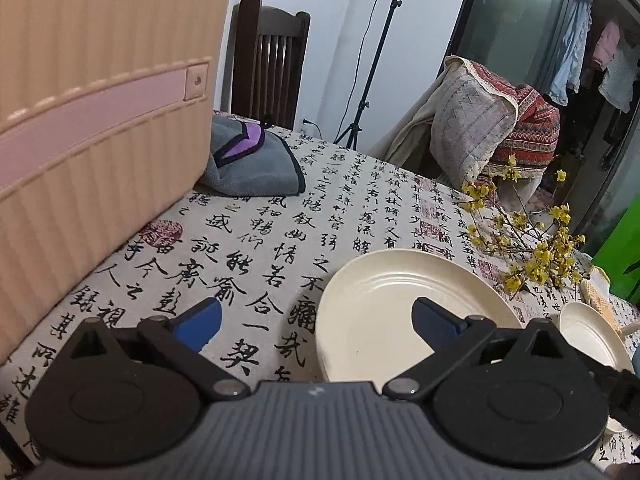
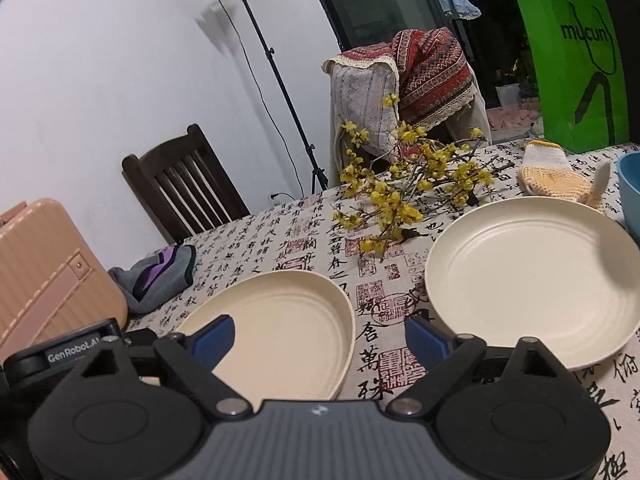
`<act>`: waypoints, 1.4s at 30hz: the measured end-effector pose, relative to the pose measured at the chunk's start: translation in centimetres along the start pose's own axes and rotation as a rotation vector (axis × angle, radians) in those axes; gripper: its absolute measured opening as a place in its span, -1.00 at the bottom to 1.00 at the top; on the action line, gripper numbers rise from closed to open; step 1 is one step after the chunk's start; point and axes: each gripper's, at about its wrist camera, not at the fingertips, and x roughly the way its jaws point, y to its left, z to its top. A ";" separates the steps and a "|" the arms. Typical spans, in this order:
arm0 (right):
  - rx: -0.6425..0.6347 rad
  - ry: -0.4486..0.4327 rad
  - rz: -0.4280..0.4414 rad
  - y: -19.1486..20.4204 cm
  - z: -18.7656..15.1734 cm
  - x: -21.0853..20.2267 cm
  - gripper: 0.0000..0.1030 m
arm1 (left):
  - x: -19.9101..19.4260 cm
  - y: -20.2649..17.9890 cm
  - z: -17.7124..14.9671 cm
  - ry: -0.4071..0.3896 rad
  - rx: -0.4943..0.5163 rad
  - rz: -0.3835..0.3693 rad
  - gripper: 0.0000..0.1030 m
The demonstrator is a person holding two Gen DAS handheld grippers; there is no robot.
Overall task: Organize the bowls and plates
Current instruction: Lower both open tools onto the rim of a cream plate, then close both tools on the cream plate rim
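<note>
Two cream plates (image 2: 280,320) (image 2: 532,280) on the desk (image 2: 304,232), side by side but apart, both empty and flat on the calligraphy cloth. One blue bowl (image 2: 630,196) at the far right edge, just behind the right plate. One spray of yellow flowers (image 2: 404,184) lying behind and between the plates. One knitted mitt (image 2: 556,172) beside the bowl. One pink case (image 1: 100,120) at the left, one grey cloth (image 1: 256,168) next to it. Left tool (image 1: 316,320) spread wide, nothing between the pads, right pad over the left plate's rim. Right tool (image 2: 318,338) likewise apart, holding nothing, aimed between the two plates.
</note>
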 end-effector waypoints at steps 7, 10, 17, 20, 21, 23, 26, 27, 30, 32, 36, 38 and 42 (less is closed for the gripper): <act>-0.009 0.023 -0.040 0.4 -0.1 2.0 0.52 | 1.0 0.6 -0.2 0.002 -0.004 -0.014 1.00; -0.019 0.036 -0.063 0.6 -0.1 3.1 0.45 | 1.6 0.4 -0.4 0.018 0.010 -0.019 1.00; -0.034 0.062 -0.090 0.7 -0.1 4.9 0.18 | 2.1 0.1 -0.9 0.021 0.035 -0.037 0.86; -0.063 0.056 -0.093 0.9 -0.3 5.2 0.11 | 2.5 0.1 -1.1 0.024 0.037 -0.047 0.75; -0.066 0.057 -0.087 0.9 -0.4 5.3 0.06 | 2.6 0.1 -1.2 0.028 0.040 -0.050 0.71; -0.057 0.064 -0.072 0.7 -0.5 5.6 -0.03 | 2.8 0.0 -1.4 0.028 0.048 -0.051 0.63; -0.028 0.077 -0.048 0.0 -0.8 5.9 -0.14 | 2.9 -0.2 -1.6 0.025 0.058 -0.064 0.54; -0.022 0.077 -0.041 -0.1 -0.9 6.0 -0.20 | 2.9 -0.3 -1.6 0.023 0.061 -0.068 0.50; -0.018 0.067 -0.026 -0.3 -1.0 6.0 -0.25 | 2.9 -0.4 -1.7 0.023 0.058 -0.079 0.40; -0.015 0.061 -0.012 -0.4 -1.2 6.0 -0.29 | 3.0 -0.4 -1.8 0.027 0.053 -0.081 0.29; -0.041 0.047 -0.022 -0.2 -1.5 6.1 -0.39 | 3.4 -0.2 -1.9 0.038 0.044 -0.074 -0.11; -0.041 0.043 -0.022 -0.4 -1.5 6.0 -0.47 | 3.4 -0.1 -1.9 0.034 0.038 -0.073 -0.18; -0.041 0.040 -0.023 -0.5 -1.6 6.0 -0.61 | 3.4 -0.1 -2.0 0.037 0.031 -0.082 -0.43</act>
